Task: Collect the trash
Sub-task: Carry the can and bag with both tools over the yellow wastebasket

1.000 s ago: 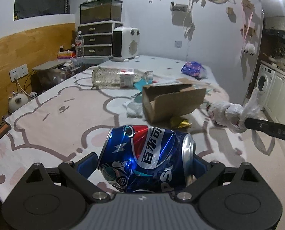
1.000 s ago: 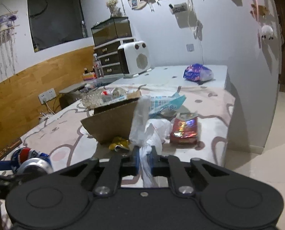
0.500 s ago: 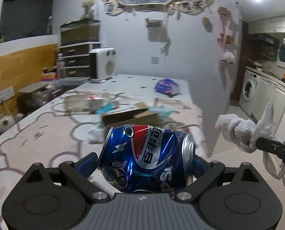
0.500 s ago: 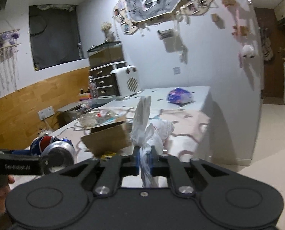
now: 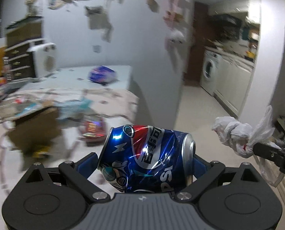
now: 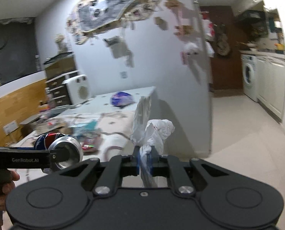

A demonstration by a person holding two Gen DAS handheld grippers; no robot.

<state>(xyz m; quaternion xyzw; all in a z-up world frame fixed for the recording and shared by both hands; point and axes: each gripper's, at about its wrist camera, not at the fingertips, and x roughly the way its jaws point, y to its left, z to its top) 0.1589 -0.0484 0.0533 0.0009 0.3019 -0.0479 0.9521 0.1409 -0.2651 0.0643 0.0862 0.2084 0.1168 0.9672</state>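
Observation:
A dented blue Pepsi can (image 5: 148,157) lies sideways between the pads of my left gripper (image 5: 145,163), which is shut on it, held in the air near the table's right edge. In the right wrist view the same can (image 6: 60,147) shows end-on at the left. My right gripper (image 6: 144,159) is shut on a knotted white plastic bag (image 6: 153,132), which sticks up from the fingertips. That bag (image 5: 236,134) also hangs at the right of the left wrist view.
The table (image 5: 111,107) with its patterned cloth holds a cardboard box (image 5: 37,130), a red foil wrapper (image 5: 93,126), a blue packet (image 5: 102,74) and other litter. A white wall corner (image 6: 203,95) stands just past the table. Beyond it is tiled floor (image 6: 243,134) and a washing machine (image 6: 248,76).
Both grippers have swung to the right, away from the table toward the kitchen side, each keeping its load. The table now sits at the left of both views.

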